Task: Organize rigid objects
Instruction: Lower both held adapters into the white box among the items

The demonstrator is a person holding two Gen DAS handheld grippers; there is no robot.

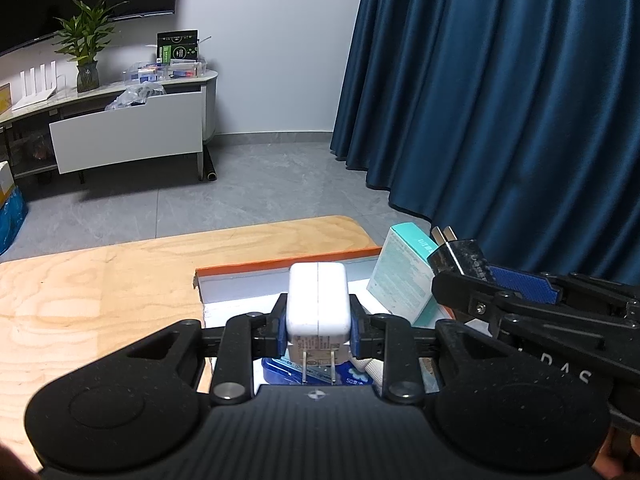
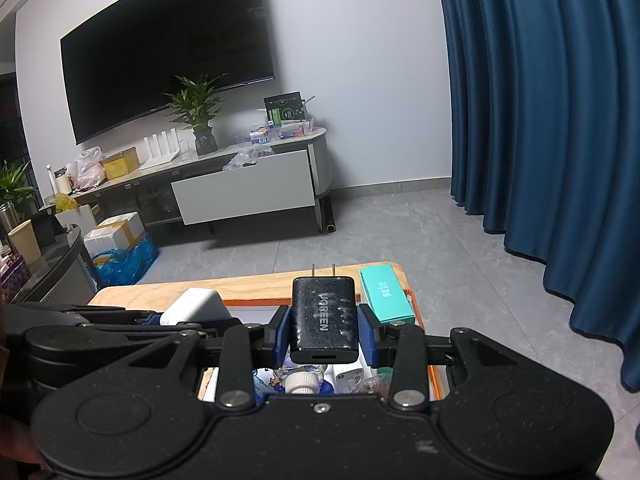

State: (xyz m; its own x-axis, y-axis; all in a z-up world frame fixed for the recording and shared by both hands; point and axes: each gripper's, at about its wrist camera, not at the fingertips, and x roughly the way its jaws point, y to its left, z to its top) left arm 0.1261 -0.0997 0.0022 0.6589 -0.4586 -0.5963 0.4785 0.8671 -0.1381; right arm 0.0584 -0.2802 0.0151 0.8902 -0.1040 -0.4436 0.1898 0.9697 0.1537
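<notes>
A: Left wrist view. What did the left gripper [image 1: 318, 330] hold?

B: Its fingers [image 1: 281, 330] were clamped on a white charger [image 1: 318, 300], prongs pointing back toward the camera. It hung above an open orange-edged box [image 1: 280, 270] on the light wooden counter [image 1: 100, 288]. A teal carton [image 1: 404, 276] leaned in the box's right end. The right gripper [image 1: 460, 276] entered from the right, carrying a black charger [image 1: 456, 258].

A: And the room?

B: Grey tiled floor [image 1: 260, 188], white wall, blue curtain [image 1: 500, 100] at right, a low media cabinet [image 1: 128, 132] with a potted plant [image 1: 86, 52].

A: Right wrist view?

B: The right gripper's fingers [image 2: 366, 338] were closed on the black charger, prongs pointing away, above the same box. A capped bottle [image 2: 302, 384] and small packages lay inside it. The teal carton stood just right of the charger; the white charger showed at left. A dark television [image 2: 168, 52] hung on the wall above the cabinet.
</notes>
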